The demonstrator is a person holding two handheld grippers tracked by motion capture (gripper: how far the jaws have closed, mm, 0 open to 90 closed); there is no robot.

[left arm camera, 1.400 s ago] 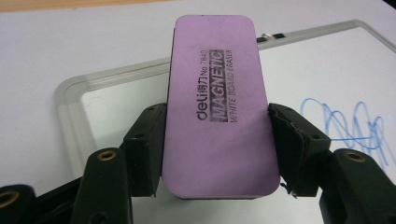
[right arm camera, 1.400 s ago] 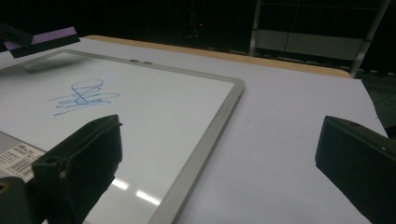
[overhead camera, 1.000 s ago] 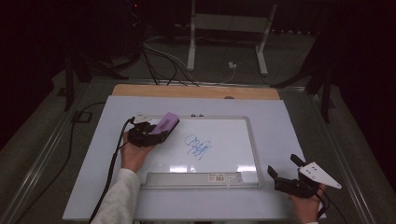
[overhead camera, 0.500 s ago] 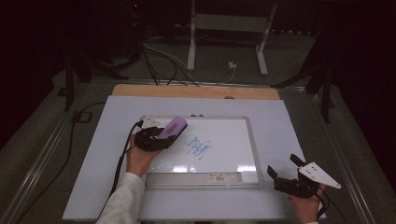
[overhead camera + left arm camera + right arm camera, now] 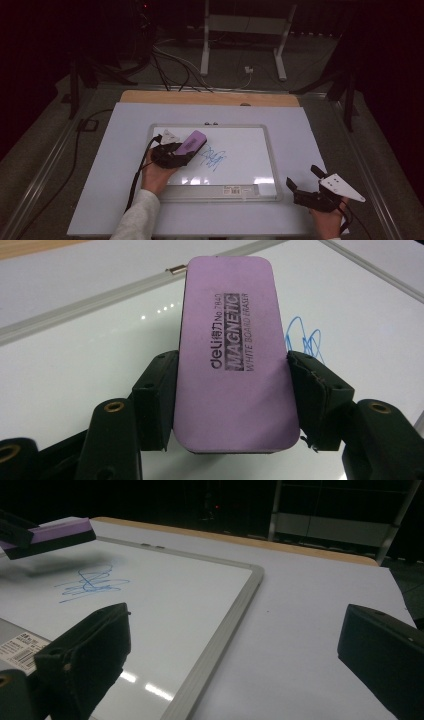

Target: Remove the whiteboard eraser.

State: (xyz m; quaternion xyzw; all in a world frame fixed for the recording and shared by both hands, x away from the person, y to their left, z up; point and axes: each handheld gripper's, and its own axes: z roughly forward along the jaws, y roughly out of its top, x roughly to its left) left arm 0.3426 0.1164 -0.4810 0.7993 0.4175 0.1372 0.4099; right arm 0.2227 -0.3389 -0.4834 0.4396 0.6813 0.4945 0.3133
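While clamped across both long edges by left claw (image 5: 231,390), purple eraser (image 5: 235,350) held flat just above whiteboard (image 5: 250,150), nose pointing at blue scribble (image 5: 214,159), just beside it. Whiteboard flat on white sheet (image 5: 115,165) covering counter. Right claw (image 5: 306,184) spread wide, nothing between jaws, near whiteboard's right corner, well apart from eraser.

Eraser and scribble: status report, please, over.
Left gripper shut on eraser, just short of blue scribble. Right gripper open, idle off whiteboard. Path clear.
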